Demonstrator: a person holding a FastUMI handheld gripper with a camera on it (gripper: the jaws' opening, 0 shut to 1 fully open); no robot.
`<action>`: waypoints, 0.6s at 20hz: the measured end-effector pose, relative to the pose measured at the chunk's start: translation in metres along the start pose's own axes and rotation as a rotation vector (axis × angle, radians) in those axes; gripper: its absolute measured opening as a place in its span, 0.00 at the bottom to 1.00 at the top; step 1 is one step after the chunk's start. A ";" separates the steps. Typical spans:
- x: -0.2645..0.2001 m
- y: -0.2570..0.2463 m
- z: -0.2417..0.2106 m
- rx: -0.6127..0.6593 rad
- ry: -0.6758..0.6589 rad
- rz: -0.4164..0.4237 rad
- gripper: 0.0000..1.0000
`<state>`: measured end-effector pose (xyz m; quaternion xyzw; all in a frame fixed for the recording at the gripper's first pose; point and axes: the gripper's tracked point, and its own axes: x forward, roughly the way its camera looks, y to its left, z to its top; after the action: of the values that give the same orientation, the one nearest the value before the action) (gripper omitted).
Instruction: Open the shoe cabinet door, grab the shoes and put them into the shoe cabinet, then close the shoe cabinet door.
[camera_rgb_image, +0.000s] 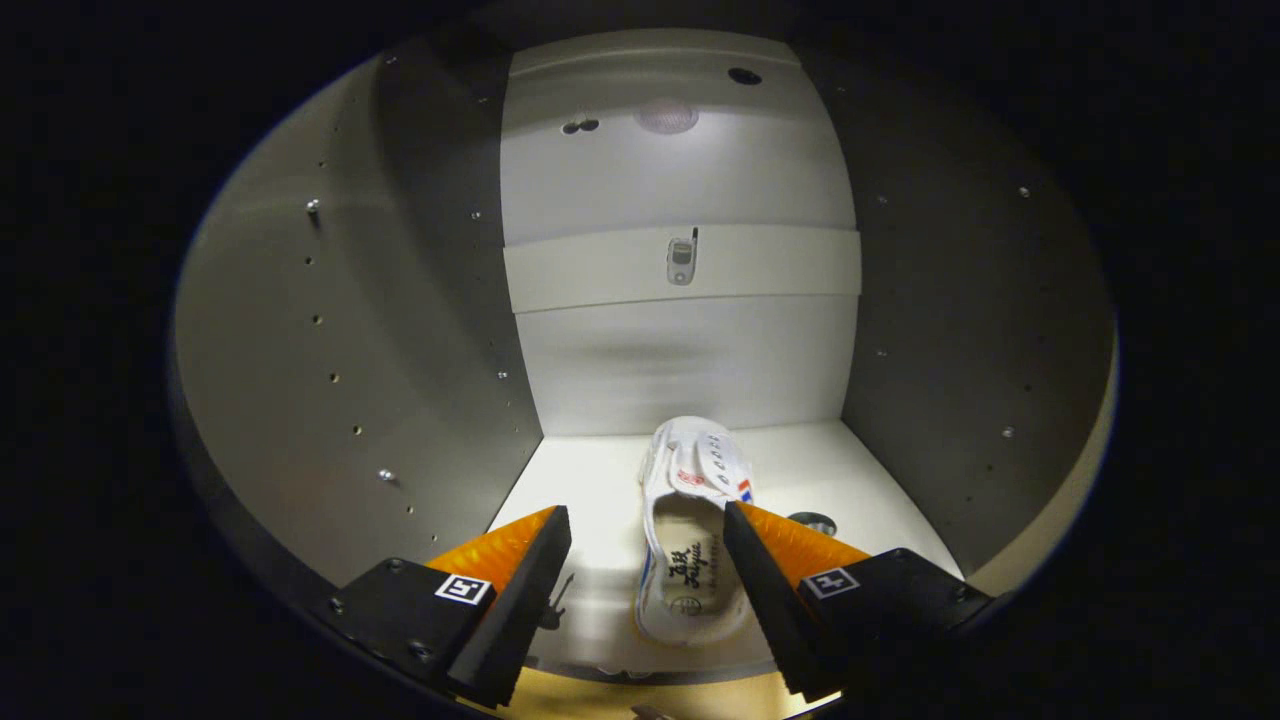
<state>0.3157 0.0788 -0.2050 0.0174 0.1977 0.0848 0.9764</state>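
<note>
I look straight into the open shoe cabinet (680, 370), white inside with a lit back wall. A white shoe (692, 530) with red and blue marks lies on the cabinet's bottom board (580, 480), its toe toward the back wall. My gripper (648, 522) is open. The orange and black fingers (525, 560) stand on either side of the shoe's heel end. The right finger is close to the shoe's side, the left one well apart from it. Neither finger presses on the shoe.
The cabinet's side walls (400, 330) carry rows of small shelf-pin holes. A cross rail (600, 270) on the back wall bears a small grey fitting (682, 260). A dark round cap (812, 522) sits on the bottom board right of the shoe.
</note>
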 end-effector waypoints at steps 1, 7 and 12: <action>-0.010 0.000 0.001 0.001 -0.007 -0.005 0.98; -0.100 0.003 0.003 0.005 -0.082 -0.048 0.99; -0.202 0.011 0.015 0.027 -0.173 -0.074 0.98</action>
<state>0.1365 0.0546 -0.1134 0.0305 0.1141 0.0441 0.9920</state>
